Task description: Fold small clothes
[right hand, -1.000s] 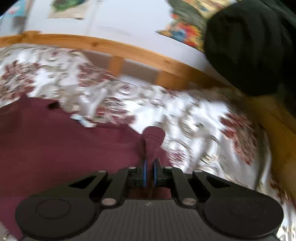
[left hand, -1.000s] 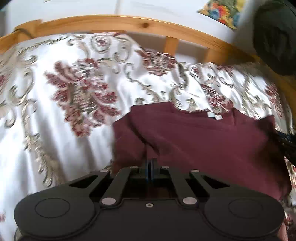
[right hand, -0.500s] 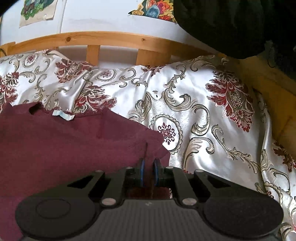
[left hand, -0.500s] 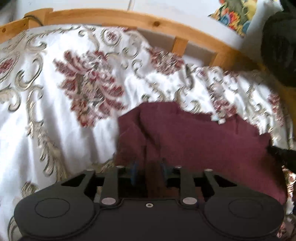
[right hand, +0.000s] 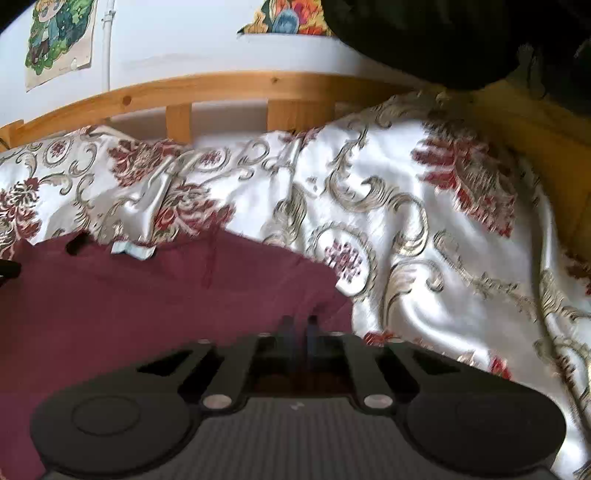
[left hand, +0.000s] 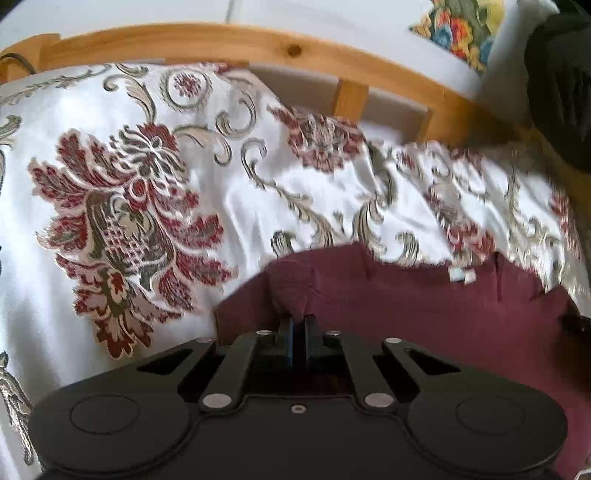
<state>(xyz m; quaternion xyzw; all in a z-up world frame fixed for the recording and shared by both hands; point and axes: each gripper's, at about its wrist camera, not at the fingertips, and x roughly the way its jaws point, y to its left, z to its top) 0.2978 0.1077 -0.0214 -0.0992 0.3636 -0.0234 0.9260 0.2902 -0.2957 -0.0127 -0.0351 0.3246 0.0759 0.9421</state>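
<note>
Left wrist view: the left gripper (left hand: 298,325) has its 2 fingers drawn nearly together, and a small ridge of the maroon shirt (left hand: 406,306) rises right at their tips, so it appears to pinch the cloth near the shirt's left edge. The shirt lies spread on a white bedspread (left hand: 122,192) patterned with red flowers and grey scrolls. A small white label (left hand: 461,275) sits at the shirt's far edge, at the neckline. Behind the bedspread runs a wooden bed rail (left hand: 229,38), and a dark bundle (left hand: 561,85) fills the upper right corner. A colourful picture (left hand: 458,29) hangs on the pale wall.

Right wrist view: the right gripper (right hand: 299,325) shows 2 fingers a narrow gap apart, over the shirt (right hand: 147,302) near its right edge; the blur hides whether cloth is caught between them, so I cannot tell. The label (right hand: 135,252) lies at the shirt's far edge. The bedspread (right hand: 424,258) stretches to the right in soft folds. The wooden rail (right hand: 221,88) crosses behind, with 2 pictures on the wall, one (right hand: 59,37) at left and one (right hand: 291,18) further right. The dark bundle (right hand: 443,40) sits at top right.
</note>
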